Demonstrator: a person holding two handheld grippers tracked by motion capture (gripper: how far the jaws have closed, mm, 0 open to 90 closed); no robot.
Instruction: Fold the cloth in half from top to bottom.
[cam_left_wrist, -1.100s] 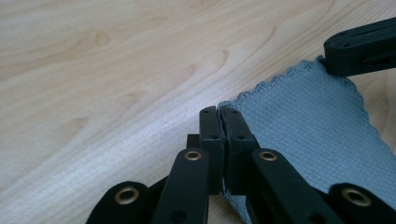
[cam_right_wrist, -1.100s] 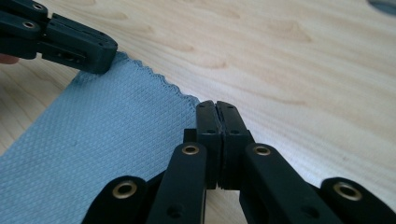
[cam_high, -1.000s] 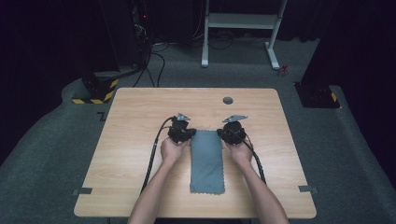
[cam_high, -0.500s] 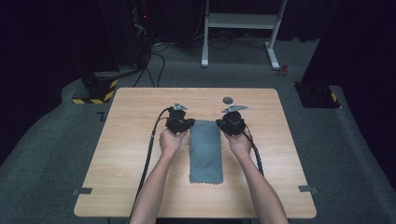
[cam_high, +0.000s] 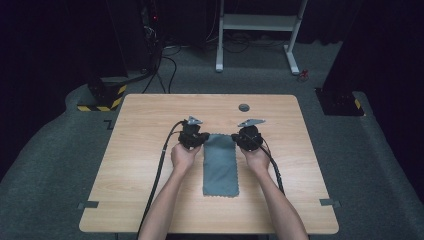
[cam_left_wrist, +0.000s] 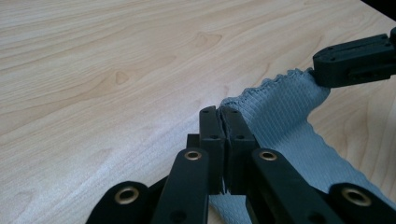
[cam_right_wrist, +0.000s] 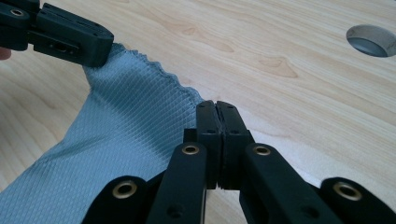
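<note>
pale wood table (cam_high: 150, 150) carries a grey cloth (cam_high: 220, 165), light and limp, probably slippery; left gripper (cam_left_wrist: 220, 112) and right gripper (cam_right_wrist: 216, 106) are each clamped on a far corner, the best hold.

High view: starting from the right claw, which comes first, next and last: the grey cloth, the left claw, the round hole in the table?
1. Grey cloth: its far corner is pinched in the right claw.
2. Left claw: across the cloth's far edge, on the left.
3. Round hole: farther up the table, toward its far edge.
</note>
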